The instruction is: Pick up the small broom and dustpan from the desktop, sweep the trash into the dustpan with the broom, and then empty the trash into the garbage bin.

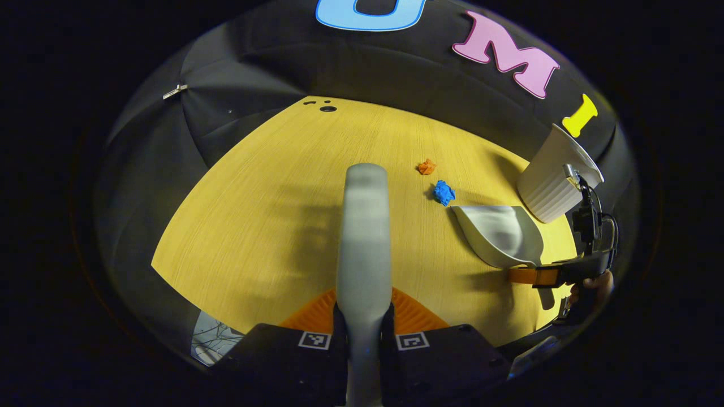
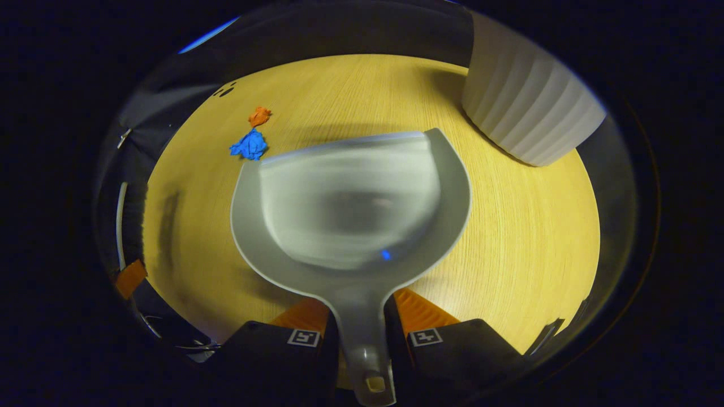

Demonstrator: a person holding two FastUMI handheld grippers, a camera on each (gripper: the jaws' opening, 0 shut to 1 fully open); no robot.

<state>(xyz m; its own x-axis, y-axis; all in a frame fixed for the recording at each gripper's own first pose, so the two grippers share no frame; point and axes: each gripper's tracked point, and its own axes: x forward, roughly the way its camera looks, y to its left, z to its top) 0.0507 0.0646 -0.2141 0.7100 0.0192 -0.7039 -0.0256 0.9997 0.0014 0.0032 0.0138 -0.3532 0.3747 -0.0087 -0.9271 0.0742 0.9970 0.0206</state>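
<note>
A: Yellow wood-grain desk [image 1: 254, 226], and both tools are already in hand. The left tongs [image 1: 363, 322] are clamping the small broom [image 1: 365, 226], its long axis running straight ahead of them.

B: And the right tongs [image 2: 362, 328]?

A: They are gripping the dustpan [image 2: 350, 209] by its handle, mouth pointing forward and away from them.

B: Where is the trash lying?

A: The blue scrap [image 2: 249, 145] and the orange scrap [image 2: 259, 116] are sitting ahead and to the left of the right tongs, the blue one just beside the pan's front left corner. From the left tongs they are lying ahead and to the right, so I judge the broom will be sweeping rightward toward the pan. The garbage bin [image 2: 526, 107] is standing ahead and right of the right tongs.
</note>
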